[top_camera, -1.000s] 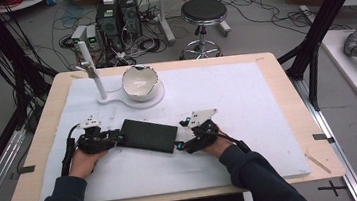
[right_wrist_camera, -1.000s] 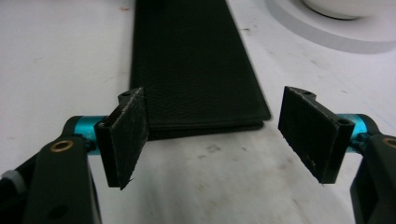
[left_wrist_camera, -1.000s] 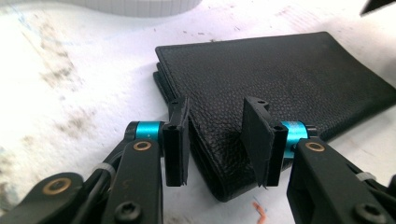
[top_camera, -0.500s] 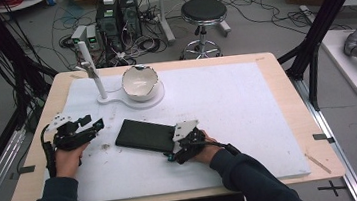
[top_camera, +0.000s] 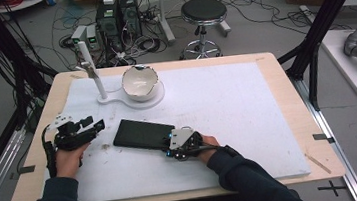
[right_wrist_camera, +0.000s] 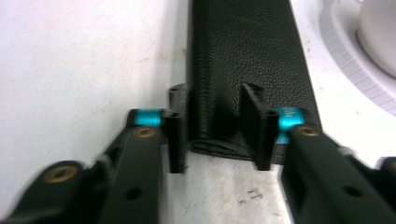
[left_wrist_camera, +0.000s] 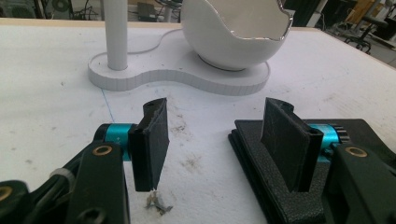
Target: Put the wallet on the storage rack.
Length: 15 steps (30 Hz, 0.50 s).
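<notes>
Flat black leather-textured case (top_camera: 142,134) lying on the white-covered tabletop (top_camera: 247,103), near the white egg-shaped bowl stand (top_camera: 140,84). My right gripper (top_camera: 167,143) has just been closing and straddles the case's near end, one jaw resting on top. My left gripper (top_camera: 99,125) hovers apart, just beside the case's far end

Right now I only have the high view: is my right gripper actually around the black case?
Observer: The right gripper straddles part of the black case at its near end. Its jaws have just been closing, one beside the case's edge, the other over its top.
Operator: And the left gripper?
Observer: The left gripper has just been opening and holds nothing; bare table lies between its jaws.
Operator: Anything lying there?
Observer: A few bits of debris by one jaw.
</notes>
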Tool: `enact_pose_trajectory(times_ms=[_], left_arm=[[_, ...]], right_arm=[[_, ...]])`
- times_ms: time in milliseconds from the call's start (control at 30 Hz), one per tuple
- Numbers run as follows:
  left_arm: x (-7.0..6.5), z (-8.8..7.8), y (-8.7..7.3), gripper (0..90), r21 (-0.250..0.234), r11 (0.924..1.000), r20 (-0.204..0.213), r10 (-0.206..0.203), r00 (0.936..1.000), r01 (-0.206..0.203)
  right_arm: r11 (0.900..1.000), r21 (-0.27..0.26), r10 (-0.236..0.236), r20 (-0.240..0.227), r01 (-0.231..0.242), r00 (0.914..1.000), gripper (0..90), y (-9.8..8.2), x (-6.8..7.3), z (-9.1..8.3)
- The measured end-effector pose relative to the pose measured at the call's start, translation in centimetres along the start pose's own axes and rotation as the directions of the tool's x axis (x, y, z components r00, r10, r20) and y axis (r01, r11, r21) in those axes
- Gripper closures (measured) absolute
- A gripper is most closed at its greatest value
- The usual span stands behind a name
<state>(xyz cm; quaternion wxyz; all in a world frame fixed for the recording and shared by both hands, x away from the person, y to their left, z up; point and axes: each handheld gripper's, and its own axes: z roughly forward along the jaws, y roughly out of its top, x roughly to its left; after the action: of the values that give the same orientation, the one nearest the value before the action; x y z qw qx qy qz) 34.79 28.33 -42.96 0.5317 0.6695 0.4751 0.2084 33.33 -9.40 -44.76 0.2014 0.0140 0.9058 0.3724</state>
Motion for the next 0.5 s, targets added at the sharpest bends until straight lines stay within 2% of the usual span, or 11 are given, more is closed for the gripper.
enact_pose_trajectory(times_ms=[67, 200, 233, 267, 333, 367, 400, 433, 500], left_arm=[[0.0, 0.0, 0.0, 41.3, -0.001, 1.0, -0.002, -0.001, 1.0, 0.001], [0.2, -0.1, 0.0, 41.3, -0.009, 0.9999, -0.006, -0.01, 0.9999, 0.01], [0.2, -0.2, 0.0, 41.3, -0.012, 0.9999, -0.007, -0.012, 0.9999, 0.012], [0.3, -0.2, 0.0, 41.3, -0.012, 0.9999, -0.007, -0.011, 0.9999, 0.011], [0.3, -0.3, 0.0, 41.3, -0.02, 0.9997, -0.009, -0.016, 0.9998, 0.015], [0.4, -0.4, 0.0, 41.4, -0.02, 0.9997, -0.01, -0.011, 0.9999, 0.011], [0.4, -0.4, 0.0, 41.8, -0.024, 0.9996, -0.011, -0.016, 0.9998, 0.016], [0.5, -0.5, 0.0, 41.8, -0.03, 0.9994, -0.013, -0.017, 0.9998, 0.016], [0.6, -0.7, 0.0, 42.2, -0.044, 0.9987, -0.014, -0.027, 0.9996, 0.026]], right_arm=[[1.0, 0.005, -0.011, 0.02, 0.011, 0.9997, 72.0, 0.2, 0.1, -0.1], [1.0, -0.012, 0.014, 0.03, -0.013, 0.9995, 77.3, 0.4, -0.2, -0.5], [0.998, -0.037, 0.055, 0.03, -0.054, 0.9981, 78.1, 0.6, -0.7, -1.0], [0.998, -0.037, 0.055, 0.03, -0.054, 0.9981, 78.1, 0.6, -0.7, -1.0], [0.994, -0.058, 0.094, 0.028, -0.093, 0.9951, 78.8, 0.7, -1.1, -1.3], [0.986, -0.083, 0.146, 0.017, -0.144, 0.9892, 79.3, 0.8, -1.8, -1.7], [0.98, -0.091, 0.177, 0.015, -0.175, 0.9841, 79.5, 0.9, -2.1, -1.9], [0.98, -0.091, 0.177, 0.015, -0.175, 0.9841, 79.5, 0.9, -2.1, -1.9], [0.96, -0.098, 0.263, 0.002, -0.261, 0.9648, 79.8, 1.2, -2.9, -2.4]])
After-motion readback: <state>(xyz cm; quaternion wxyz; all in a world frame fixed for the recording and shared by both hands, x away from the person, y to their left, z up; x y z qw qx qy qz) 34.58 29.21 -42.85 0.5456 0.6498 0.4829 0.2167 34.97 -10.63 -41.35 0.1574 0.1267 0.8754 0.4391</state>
